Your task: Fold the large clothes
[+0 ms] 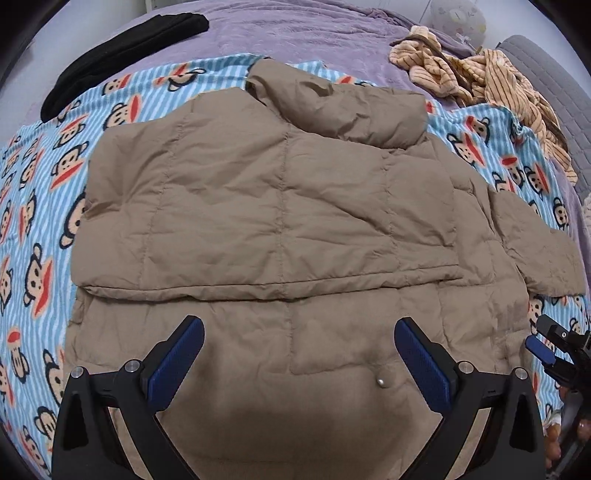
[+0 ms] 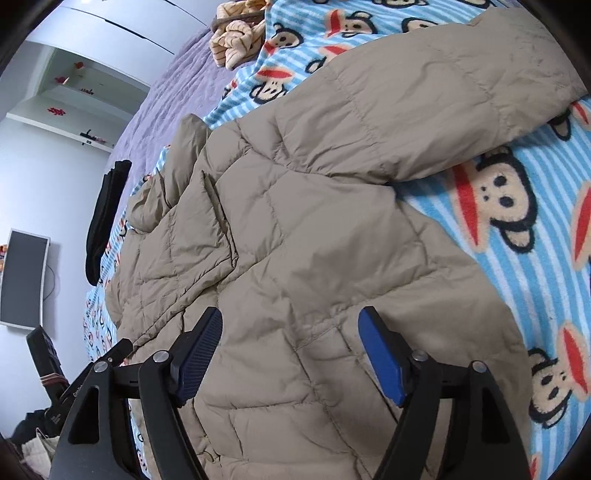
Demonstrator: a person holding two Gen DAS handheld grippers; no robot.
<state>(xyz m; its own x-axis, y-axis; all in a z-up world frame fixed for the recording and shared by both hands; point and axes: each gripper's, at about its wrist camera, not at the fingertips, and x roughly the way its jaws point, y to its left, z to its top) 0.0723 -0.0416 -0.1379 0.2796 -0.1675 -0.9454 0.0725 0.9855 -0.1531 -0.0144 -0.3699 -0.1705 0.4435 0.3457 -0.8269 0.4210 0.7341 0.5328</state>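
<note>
A tan quilted puffer jacket lies flat on a blue striped monkey-print blanket. One sleeve is folded across its body; the other sleeve sticks out to the right. My left gripper is open and empty above the jacket's lower part, near a metal snap. My right gripper is open and empty over the jacket near its lower right edge; it also shows at the right edge of the left wrist view. The outstretched sleeve lies beyond it.
A black folded garment lies at the far left on the purple bedspread. A crumpled striped orange garment lies at the far right. A wall monitor and shelves stand beyond the bed.
</note>
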